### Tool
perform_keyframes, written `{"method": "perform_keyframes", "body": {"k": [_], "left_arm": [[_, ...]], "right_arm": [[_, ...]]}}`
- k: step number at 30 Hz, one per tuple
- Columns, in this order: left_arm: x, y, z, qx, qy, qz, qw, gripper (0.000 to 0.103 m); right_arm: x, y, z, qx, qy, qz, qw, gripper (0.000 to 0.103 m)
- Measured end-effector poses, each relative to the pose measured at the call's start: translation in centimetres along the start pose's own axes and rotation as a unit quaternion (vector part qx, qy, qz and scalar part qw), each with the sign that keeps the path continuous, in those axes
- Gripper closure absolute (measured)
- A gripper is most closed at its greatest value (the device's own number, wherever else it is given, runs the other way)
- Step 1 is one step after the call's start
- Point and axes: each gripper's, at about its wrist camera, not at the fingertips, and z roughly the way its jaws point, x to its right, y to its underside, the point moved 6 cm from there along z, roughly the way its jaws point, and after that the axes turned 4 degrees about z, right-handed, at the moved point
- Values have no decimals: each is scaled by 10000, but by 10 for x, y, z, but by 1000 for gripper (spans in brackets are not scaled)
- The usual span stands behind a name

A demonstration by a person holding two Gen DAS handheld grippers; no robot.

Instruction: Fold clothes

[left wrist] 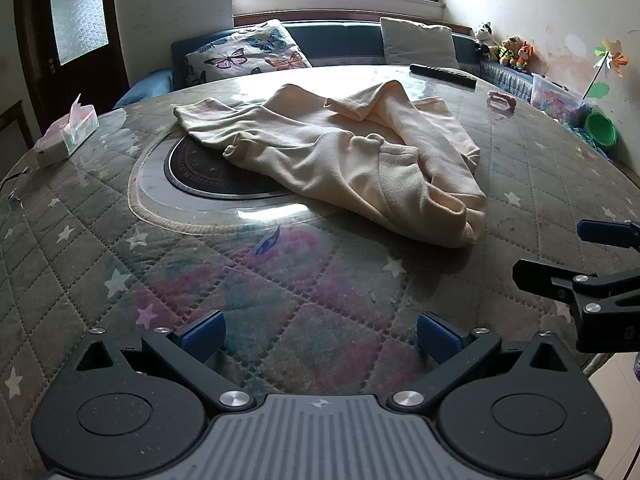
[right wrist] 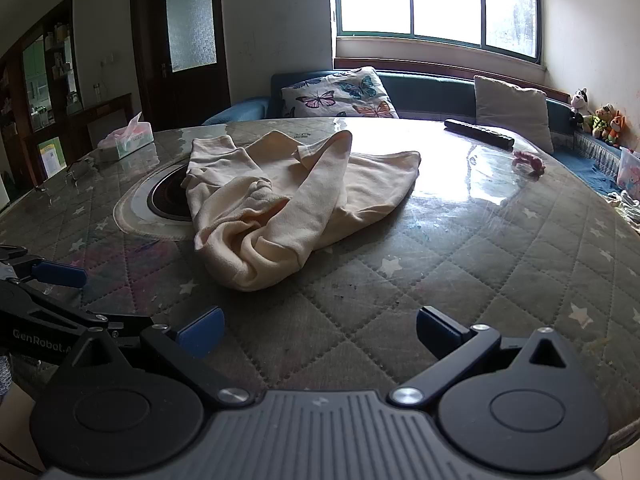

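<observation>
Cream cloth, one crumpled garment (left wrist: 340,152), lies near the middle of the round quilted surface (left wrist: 120,248), under a clear cover. At the far left edge stands a tissue box (left wrist: 66,134). Next comes a dark round plate (left wrist: 208,176) set in the surface, and the left part of the garment lies over it. One sleeve is thrown across the body of the garment, and the rest is bunched in folds. Behind it, to the right, a black remote (left wrist: 444,74) lies near the far edge. The left tool (left wrist: 320,338) hovers over the near edge, fully open, with nothing between its blue pads. The right tool (right wrist: 320,336) is just beside it, also fully open and empty, and both are apart from the garment.
</observation>
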Motion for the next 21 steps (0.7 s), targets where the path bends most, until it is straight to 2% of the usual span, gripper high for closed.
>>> {"method": "perform_keyframes", "body": {"k": [21], "left_arm": [[0, -8, 5, -24, 13, 30, 10000, 0]], "right_arm": [[-2, -6, 9, -75, -31, -23, 10000, 0]]}}
